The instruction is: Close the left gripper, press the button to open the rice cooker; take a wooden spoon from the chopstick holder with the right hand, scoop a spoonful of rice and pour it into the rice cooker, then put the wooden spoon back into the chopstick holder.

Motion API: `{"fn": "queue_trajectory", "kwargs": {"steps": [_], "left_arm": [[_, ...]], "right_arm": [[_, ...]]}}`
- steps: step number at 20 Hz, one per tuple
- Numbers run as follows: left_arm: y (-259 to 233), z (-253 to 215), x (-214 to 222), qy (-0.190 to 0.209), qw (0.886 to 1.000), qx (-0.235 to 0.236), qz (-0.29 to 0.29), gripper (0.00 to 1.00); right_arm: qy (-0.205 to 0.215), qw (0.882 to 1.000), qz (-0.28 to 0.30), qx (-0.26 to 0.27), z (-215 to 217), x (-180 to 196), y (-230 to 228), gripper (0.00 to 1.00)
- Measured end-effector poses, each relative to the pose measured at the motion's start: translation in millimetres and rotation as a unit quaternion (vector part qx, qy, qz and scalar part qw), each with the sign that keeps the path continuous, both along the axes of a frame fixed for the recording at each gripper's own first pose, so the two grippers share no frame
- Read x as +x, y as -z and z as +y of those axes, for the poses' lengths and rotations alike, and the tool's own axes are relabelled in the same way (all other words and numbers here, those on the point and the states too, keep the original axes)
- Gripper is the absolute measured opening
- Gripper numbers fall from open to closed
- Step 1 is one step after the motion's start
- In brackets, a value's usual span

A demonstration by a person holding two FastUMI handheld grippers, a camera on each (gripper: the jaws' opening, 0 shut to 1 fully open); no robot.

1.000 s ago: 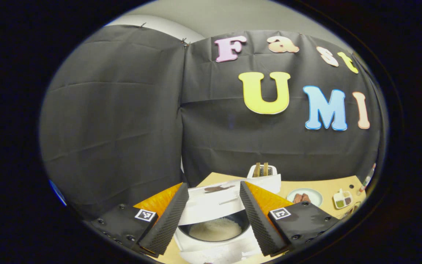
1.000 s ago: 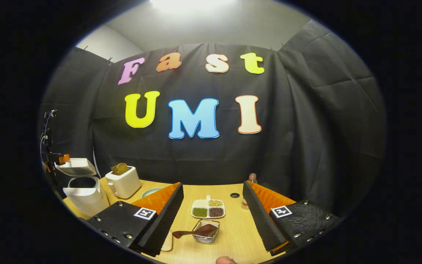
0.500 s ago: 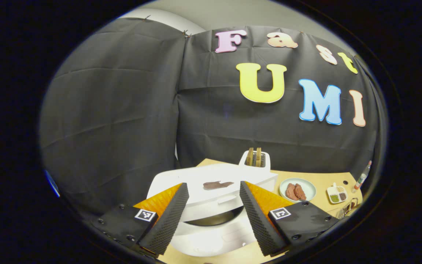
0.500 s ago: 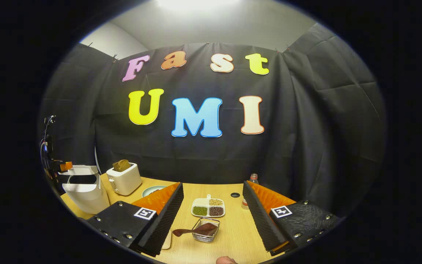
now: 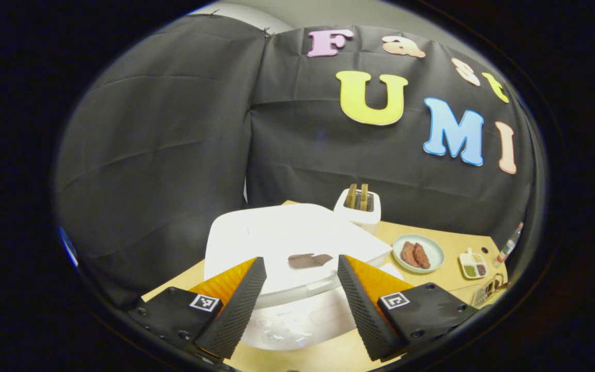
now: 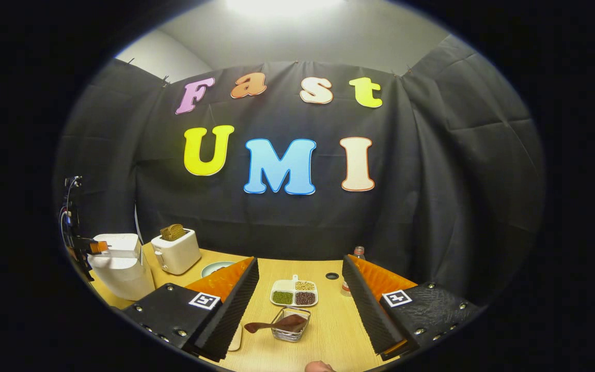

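Observation:
The white rice cooker [image 5: 287,243] stands with its lid down; a brown mark shows on the lid. My left gripper [image 5: 300,258] is open just above the lid's front, one finger to each side of the mark. In the right gripper view the same cooker [image 6: 119,266] sits at the table's far left, with the left gripper [image 6: 91,247] at its top. The wooden spoon [image 6: 271,326] lies across a small wire holder [image 6: 291,335], its handle pointing left. My right gripper [image 6: 300,260] hangs open above and before the holder, with nothing between its fingers.
A white toaster [image 5: 358,206] with bread stands behind the cooker. A plate [image 5: 432,261] with brown pieces lies to its right. A divided dish of beans [image 6: 293,293] and a small bottle [image 6: 357,253] sit behind the holder. A fingertip [image 6: 318,367] shows at the bottom edge.
The rice cooker's lid has come down from open, with rice showing in the pot, to fully down. The left gripper followed it down. The right gripper has hardly moved.

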State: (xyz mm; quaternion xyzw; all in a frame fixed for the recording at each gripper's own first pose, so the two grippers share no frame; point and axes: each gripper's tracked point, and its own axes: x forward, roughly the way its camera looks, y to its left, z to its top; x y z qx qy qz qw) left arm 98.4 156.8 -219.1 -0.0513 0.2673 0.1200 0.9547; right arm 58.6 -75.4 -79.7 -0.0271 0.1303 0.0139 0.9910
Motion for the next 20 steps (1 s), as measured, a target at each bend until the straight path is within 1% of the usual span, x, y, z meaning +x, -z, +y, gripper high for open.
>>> {"fn": "queue_trajectory", "kwargs": {"steps": [1, 2, 5, 6, 7, 8, 9, 11, 13, 16, 18, 19, 20], "left_arm": [[5.6, -0.8, -1.0, 0.003, 1.0, 0.005, 0.005, 0.97], [9.4, -0.8, -1.7, 0.006, 1.0, 0.009, 0.01, 1.0], [17.9, -2.0, -3.8, 0.012, 0.999, 0.019, 0.025, 0.94], [21.2, -4.1, -4.4, 0.013, 0.999, 0.021, 0.03, 0.97], [25.2, -3.1, -4.4, 0.015, 0.999, 0.024, 0.035, 0.98], [23.8, -3.1, -3.3, 0.02, 0.999, 0.029, 0.032, 0.95], [26.1, -3.8, -3.8, 0.024, 0.999, 0.025, 0.032, 1.0], [25.8, -3.3, -4.4, 0.021, 0.999, 0.006, 0.029, 0.96], [28.2, -2.5, -4.7, 0.019, 0.999, -0.002, 0.034, 1.0], [21.0, -4.0, -1.6, 0.028, 0.999, 0.016, 0.02, 0.98], [14.6, -7.3, 0.2, 0.028, 0.999, -0.003, 0.019, 0.98], [5.5, -9.2, 1.8, 0.026, 1.0, -0.005, 0.008, 0.98], [-9.7, -10.2, 3.3, 0.027, 1.0, 0.002, -0.011, 1.0]], "right_arm": [[0.001, 1.0, 0.001, 0.0, -0.1, -0.7, 0.6, 0.99], [0.001, 1.0, 0.001, 0.001, -0.4, -1.4, 1.0, 0.99], [0.005, 1.0, 0.002, 0.002, -2.0, -0.6, 1.6, 0.99], [0.006, 1.0, 0.003, 0.002, -3.0, -0.1, 1.9, 0.98], [0.007, 1.0, 0.003, 0.002, -3.1, 0.6, 2.8, 0.99], [0.007, 1.0, 0.003, 0.001, -3.2, 0.6, 3.0, 0.99], [0.008, 1.0, 0.004, 0.001, -2.7, 0.3, 4.1, 0.99], [0.007, 1.0, 0.006, 0.005, -0.4, 0.9, 6.1, 0.99], [0.004, 1.0, 0.008, 0.014, 5.5, 2.8, 7.7, 0.99], [-0.006, 1.0, -0.001, 0.023, 15.0, 4.0, -1.9, 0.99], [-0.015, 1.0, -0.009, 0.022, 21.4, 3.1, -9.4, 0.99], [-0.017, 1.0, -0.013, 0.021, 22.8, 3.5, -12.5, 0.99], [-0.019, 0.999, -0.017, 0.022, 23.0, 2.9, -18.0, 0.99]]}}
